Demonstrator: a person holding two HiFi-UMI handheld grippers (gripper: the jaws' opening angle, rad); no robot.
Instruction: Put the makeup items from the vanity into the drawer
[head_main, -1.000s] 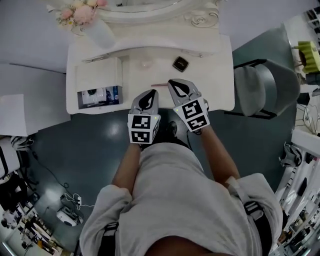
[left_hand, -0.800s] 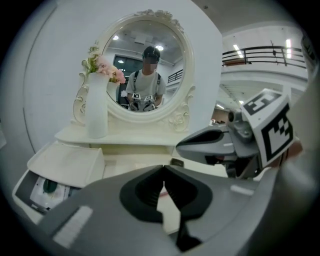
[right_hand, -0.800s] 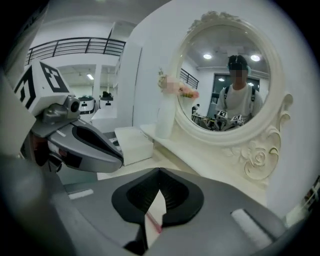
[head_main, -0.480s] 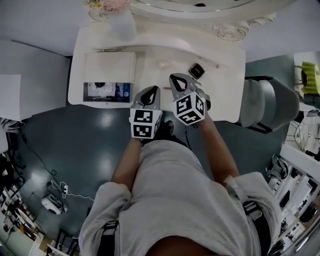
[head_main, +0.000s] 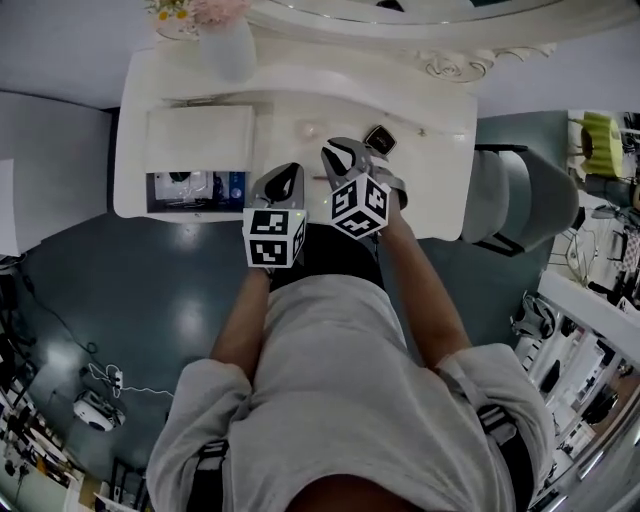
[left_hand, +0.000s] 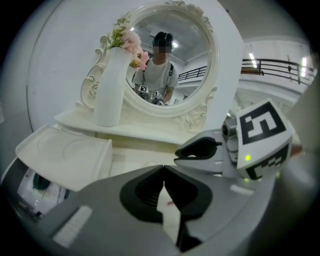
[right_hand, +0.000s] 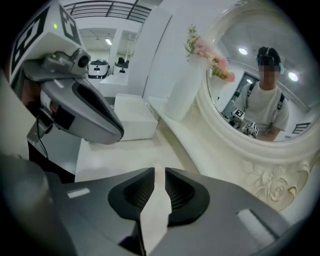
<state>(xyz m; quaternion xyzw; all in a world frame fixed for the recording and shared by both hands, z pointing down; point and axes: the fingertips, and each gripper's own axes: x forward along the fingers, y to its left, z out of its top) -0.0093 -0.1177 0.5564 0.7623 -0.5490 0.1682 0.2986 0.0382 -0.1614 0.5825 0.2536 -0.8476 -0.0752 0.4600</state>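
Left hand-held gripper (head_main: 288, 172) tilted down, over vanity (head_main: 432, 150)

Dim, grey head view; bright fisheye gripper views.
Lamp reflections (left_hand: 176, 45) glare in the mirror (left_hand: 195, 60) beyond the left gripper (left_hand: 163, 169) fingers (left_hand: 100, 215), which blur near the lens; corners go black; the floor (head_main: 120, 300) below them shines in patches.

Right tongs (right_hand: 154, 172) forward, newly ajar, empty
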